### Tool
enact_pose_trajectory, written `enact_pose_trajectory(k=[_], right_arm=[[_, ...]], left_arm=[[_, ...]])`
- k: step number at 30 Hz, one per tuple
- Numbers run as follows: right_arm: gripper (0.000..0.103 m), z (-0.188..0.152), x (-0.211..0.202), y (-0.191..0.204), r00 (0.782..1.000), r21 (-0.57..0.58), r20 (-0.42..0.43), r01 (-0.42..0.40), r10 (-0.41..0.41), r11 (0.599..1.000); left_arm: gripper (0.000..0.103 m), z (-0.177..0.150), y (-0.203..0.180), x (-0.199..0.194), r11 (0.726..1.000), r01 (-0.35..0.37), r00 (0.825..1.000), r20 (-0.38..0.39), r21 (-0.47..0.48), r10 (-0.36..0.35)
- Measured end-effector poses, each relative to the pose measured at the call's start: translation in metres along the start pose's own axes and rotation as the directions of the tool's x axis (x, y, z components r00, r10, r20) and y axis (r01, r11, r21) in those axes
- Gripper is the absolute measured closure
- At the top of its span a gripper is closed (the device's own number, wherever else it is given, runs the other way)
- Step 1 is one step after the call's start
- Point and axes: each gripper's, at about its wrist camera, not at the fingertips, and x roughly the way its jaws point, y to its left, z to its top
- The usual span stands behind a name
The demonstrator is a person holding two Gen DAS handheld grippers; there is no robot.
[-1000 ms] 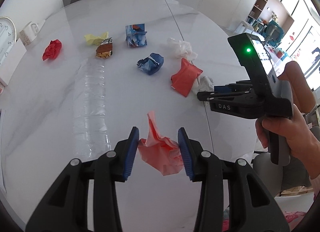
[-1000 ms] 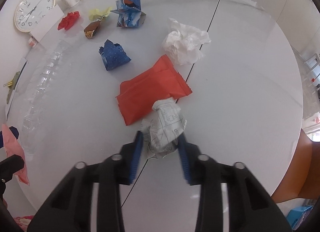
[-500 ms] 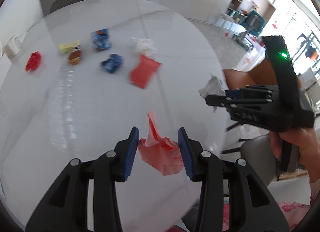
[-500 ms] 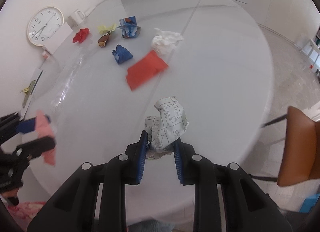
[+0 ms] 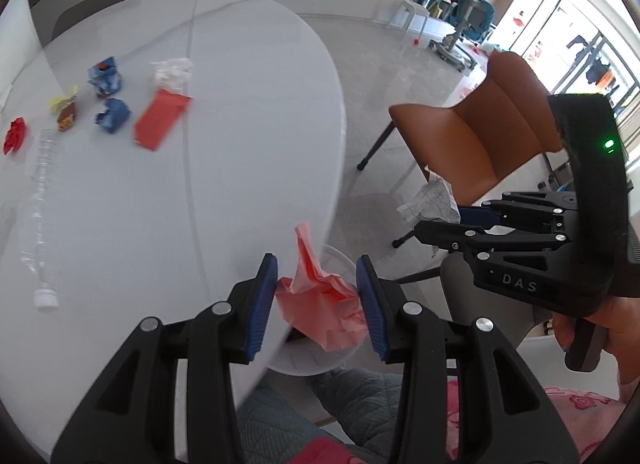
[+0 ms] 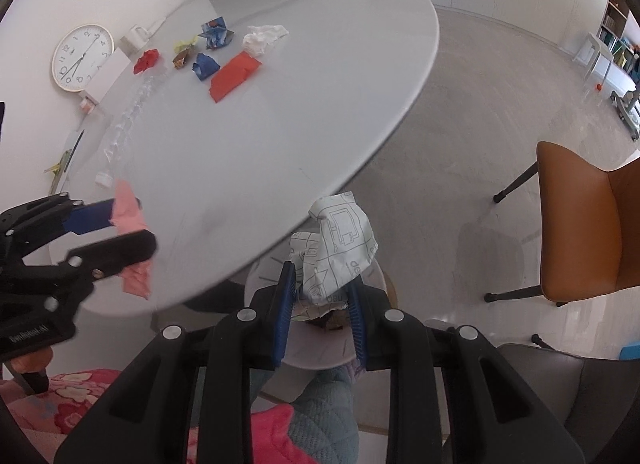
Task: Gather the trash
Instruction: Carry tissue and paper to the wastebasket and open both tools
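Pink crumpled paper (image 5: 320,304) sits clamped in the left gripper (image 5: 318,302), printed white paper (image 6: 334,256) in the right gripper (image 6: 320,300); both now off the table (image 5: 160,192) edge, over a white bin (image 6: 320,356)

A round wall clock (image 6: 82,58) is leaning at ten o'clock beside a white mug (image 6: 136,33) — both sitting at the white table's (image 6: 280,112) far edge — while an orange chair (image 6: 588,224) is standing at three o'clock.

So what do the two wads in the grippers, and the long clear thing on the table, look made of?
Pink wad: thin matte paper, soft creases. Printed wad: white paper with grey line drawings, sharply crumpled. Clear bottle: ribbed see-through plastic, white cap.
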Motion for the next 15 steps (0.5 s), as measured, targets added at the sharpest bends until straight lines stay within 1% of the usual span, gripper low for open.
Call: enact_pose_trajectory(k=[6,15], right_arm=[[0.076,-0.014,-0.011,-0.009,1.0,-0.04,0.001,-0.013,0.013,0.999],[0.076,-0.026,-0.014,-0.008,0.999,-0.062,0.003,-0.039,0.039,0.997]], left_arm=[[0.063,-0.009,-0.03,0.015,1.0,0.002,1.0,-0.031,0.003,-0.002],[0.062,-0.017,-0.041,0.021,1.0,-0.011,0.999,-0.049,-0.01,0.01]])
